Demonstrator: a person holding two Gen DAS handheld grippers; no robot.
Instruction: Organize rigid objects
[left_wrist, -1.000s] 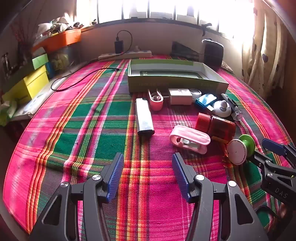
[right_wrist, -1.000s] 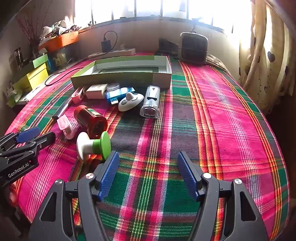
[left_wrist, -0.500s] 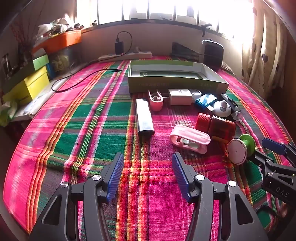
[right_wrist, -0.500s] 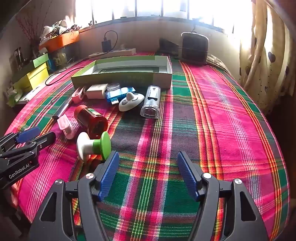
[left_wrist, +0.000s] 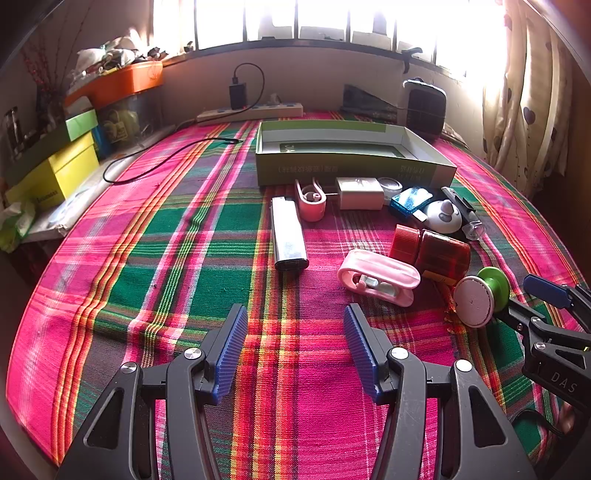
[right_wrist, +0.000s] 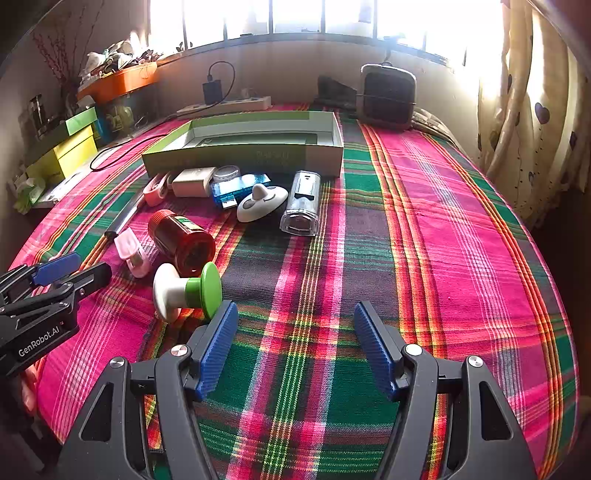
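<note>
Small rigid objects lie on a plaid cloth in front of an open green box (left_wrist: 351, 162) (right_wrist: 251, 147): a silver lighter (left_wrist: 288, 234), a pink clip (left_wrist: 378, 277), a red jar (left_wrist: 430, 251) (right_wrist: 183, 240), a green-and-white knob (left_wrist: 480, 299) (right_wrist: 186, 290), a white charger (left_wrist: 360, 192), a blue USB stick (right_wrist: 240, 186), a white dome piece (right_wrist: 262, 203) and a clear lighter (right_wrist: 303, 206). My left gripper (left_wrist: 295, 349) is open and empty, short of the silver lighter. My right gripper (right_wrist: 295, 345) is open and empty, with the knob just beyond its left finger.
A power strip with a black charger and cable (left_wrist: 236, 96) lies at the back. A dark speaker (right_wrist: 388, 96) stands at the back right. Yellow and green boxes (left_wrist: 55, 173) are stacked on the left. Curtains (right_wrist: 532, 110) hang on the right.
</note>
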